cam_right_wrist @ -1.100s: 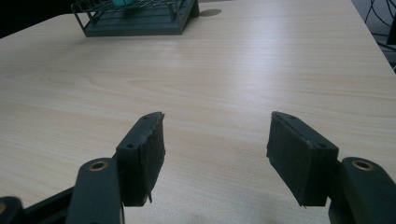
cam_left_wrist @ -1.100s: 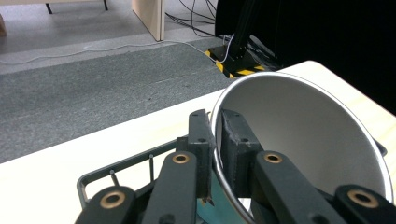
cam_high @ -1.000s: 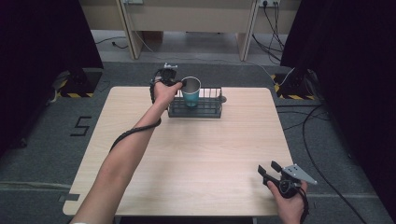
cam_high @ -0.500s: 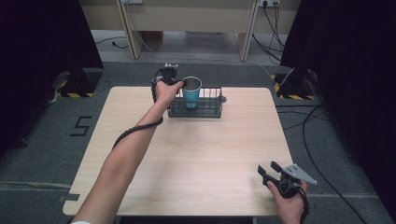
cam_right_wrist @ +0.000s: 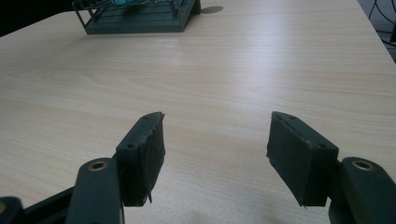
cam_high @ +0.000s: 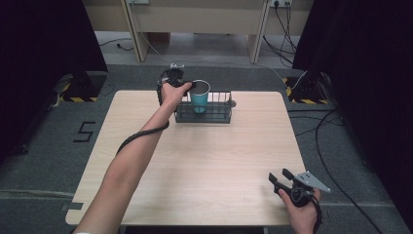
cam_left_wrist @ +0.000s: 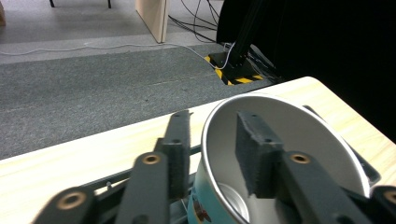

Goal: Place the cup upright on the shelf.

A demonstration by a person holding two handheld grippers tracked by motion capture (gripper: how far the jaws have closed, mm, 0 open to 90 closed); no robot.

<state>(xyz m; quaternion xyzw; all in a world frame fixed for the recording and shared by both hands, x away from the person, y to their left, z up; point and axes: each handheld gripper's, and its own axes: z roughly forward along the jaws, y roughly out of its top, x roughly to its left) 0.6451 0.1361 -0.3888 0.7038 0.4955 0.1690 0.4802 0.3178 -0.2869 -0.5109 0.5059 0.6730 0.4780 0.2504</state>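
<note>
At the far edge of the table [cam_high: 204, 165], the teal cup [cam_high: 199, 96] stands upright in the left part of the dark wire rack [cam_high: 203, 116]. The left gripper [cam_left_wrist: 215, 154] straddles the cup's rim, one jaw outside the wall, the other inside; its jaws have just been opening, and a gap shows between the outer pad and the wall, so the cup appears released. The risk lies in the withdrawal: the inner jaw could catch the rim and tip the cup or drag it against the rack wires if the hand pulls sideways rather than upward. The right gripper [cam_right_wrist: 217, 156] hovers at the near right corner, jaws wide apart and empty.
</note>
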